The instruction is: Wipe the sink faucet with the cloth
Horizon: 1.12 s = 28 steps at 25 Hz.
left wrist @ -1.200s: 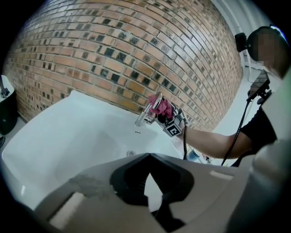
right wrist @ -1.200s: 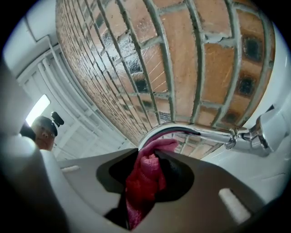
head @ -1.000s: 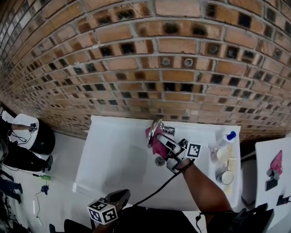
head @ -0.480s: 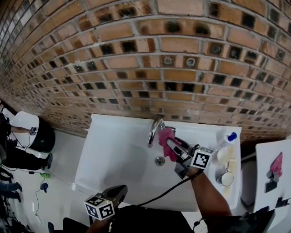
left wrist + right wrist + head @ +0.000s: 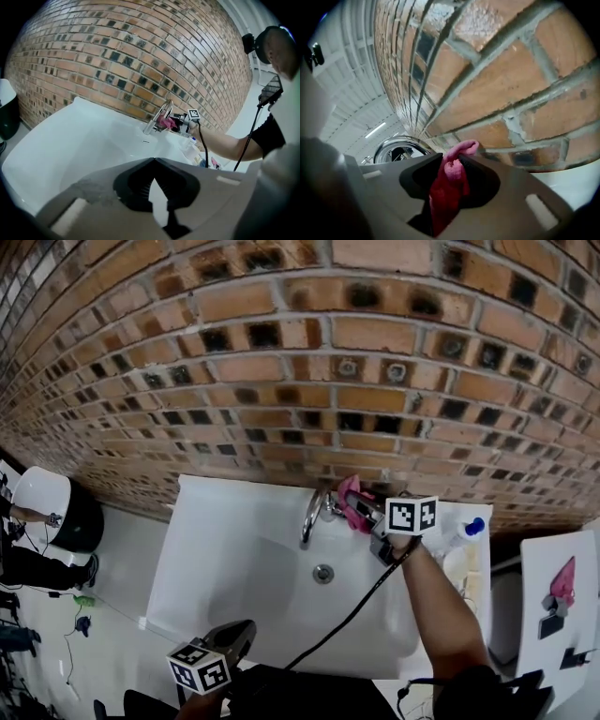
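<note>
A chrome faucet (image 5: 312, 512) arches over the white sink (image 5: 234, 568) below the brick wall. My right gripper (image 5: 354, 507) is shut on a pink cloth (image 5: 349, 493) and holds it against the faucet's base, right by the wall. In the right gripper view the cloth (image 5: 450, 180) fills the gap between the jaws, with the shiny faucet (image 5: 401, 150) just behind. My left gripper (image 5: 246, 636) hangs low near the sink's front edge, shut with nothing in it. The left gripper view shows the faucet (image 5: 157, 119) and cloth (image 5: 165, 123) far off.
A bottle with a blue cap (image 5: 466, 529) and other small toiletries stand on the sink's right ledge. The drain (image 5: 323, 573) lies in the basin's middle. A white side shelf (image 5: 558, 606) with a pink item is at the right. A black cable trails from my right gripper.
My right gripper has carried the cloth from the faucet spout over the basin up and back to the faucet's base by the wall. The left gripper has barely moved.
</note>
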Motion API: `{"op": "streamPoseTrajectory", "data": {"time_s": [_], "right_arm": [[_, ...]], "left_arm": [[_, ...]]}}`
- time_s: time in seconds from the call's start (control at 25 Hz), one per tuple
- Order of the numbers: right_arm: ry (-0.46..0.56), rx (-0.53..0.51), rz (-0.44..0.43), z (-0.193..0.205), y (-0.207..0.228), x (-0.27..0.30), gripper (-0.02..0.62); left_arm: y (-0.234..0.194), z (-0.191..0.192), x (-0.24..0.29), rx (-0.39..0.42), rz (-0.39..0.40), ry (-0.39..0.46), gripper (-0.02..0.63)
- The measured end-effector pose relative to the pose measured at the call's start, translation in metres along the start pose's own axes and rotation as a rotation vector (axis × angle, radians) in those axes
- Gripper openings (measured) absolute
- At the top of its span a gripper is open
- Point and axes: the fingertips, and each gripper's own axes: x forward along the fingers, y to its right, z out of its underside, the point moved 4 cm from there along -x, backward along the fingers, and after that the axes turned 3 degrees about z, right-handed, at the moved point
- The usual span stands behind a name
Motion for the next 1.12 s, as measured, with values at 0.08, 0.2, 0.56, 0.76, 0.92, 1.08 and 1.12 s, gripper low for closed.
{"op": "streamPoseTrajectory", "data": {"time_s": [0.08,0.2,0.56,0.76,0.92,1.08,1.12], "right_arm": [[-0.033,0.010,-0.020,0.002,0.004,0.014,0.114],[-0.038,0.090,-0.053,0.001,0.011,0.026,0.114],[-0.147,0.025,-0.144,-0.014,-0.002,0.042,0.114],[-0.114,0.056,-0.186,-0.039,-0.026,0.043,0.110],[-0.129,0.052,-0.170,-0.046,-0.038,0.038,0.109],[-0.140,-0.103,-0.204,-0.060,-0.068,0.032,0.106],[-0.146,-0.145,-0.200,-0.063,-0.076,0.030,0.104]], "left_arm": [[-0.003,0.001,-0.001,-0.017,-0.007,0.005,0.003],[-0.009,0.005,0.003,-0.054,-0.017,0.008,0.003],[-0.015,0.013,0.017,-0.118,-0.008,0.002,0.003],[-0.017,0.009,0.019,-0.107,0.012,-0.001,0.003],[-0.016,0.003,0.021,-0.088,0.041,0.001,0.003],[-0.017,0.000,0.017,-0.069,0.062,0.005,0.003],[-0.017,0.000,0.015,-0.064,0.066,0.004,0.003]]}}
